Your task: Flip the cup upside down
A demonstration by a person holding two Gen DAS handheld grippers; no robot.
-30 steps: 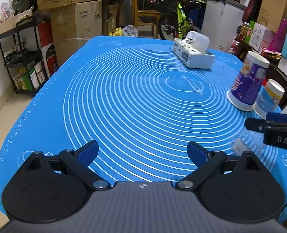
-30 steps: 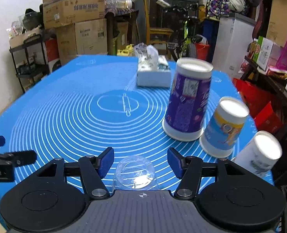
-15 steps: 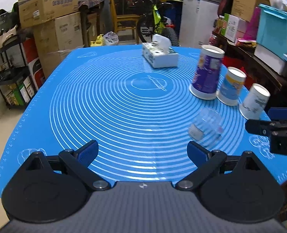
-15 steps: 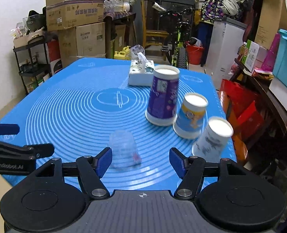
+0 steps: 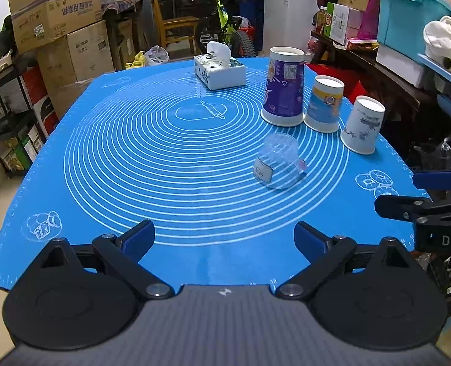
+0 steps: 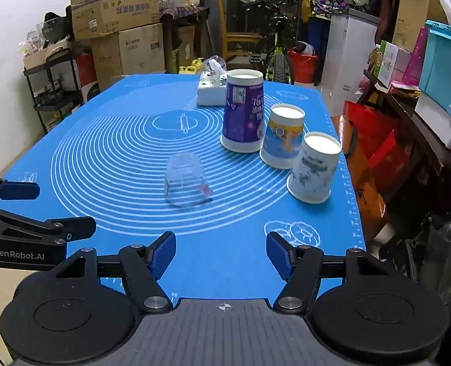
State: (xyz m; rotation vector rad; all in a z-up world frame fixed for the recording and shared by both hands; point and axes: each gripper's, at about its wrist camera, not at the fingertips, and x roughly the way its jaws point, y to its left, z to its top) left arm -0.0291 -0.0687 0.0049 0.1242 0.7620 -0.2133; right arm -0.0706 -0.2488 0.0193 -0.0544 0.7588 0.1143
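A clear plastic cup [image 5: 278,162] stands upside down on the blue mat [image 5: 152,152], also in the right wrist view [image 6: 186,180]. Three paper cups stand upside down in a row to its right: purple [image 5: 283,87], yellow-blue [image 5: 325,103] and white [image 5: 363,125]. My left gripper [image 5: 224,238] is open and empty near the mat's front edge. My right gripper [image 6: 221,254] is open and empty, well short of the clear cup. Each gripper shows at the side of the other's view.
A tissue box [image 5: 220,68] sits at the far side of the mat. Cardboard boxes [image 5: 57,21] and a shelf [image 5: 8,128] stand left. A bicycle [image 5: 225,30], a white cabinet and cluttered shelves [image 5: 408,45] lie behind and right.
Both grippers have pulled back and up from the table. The clear cup, between the right fingers a second ago, now stands free on the mat.
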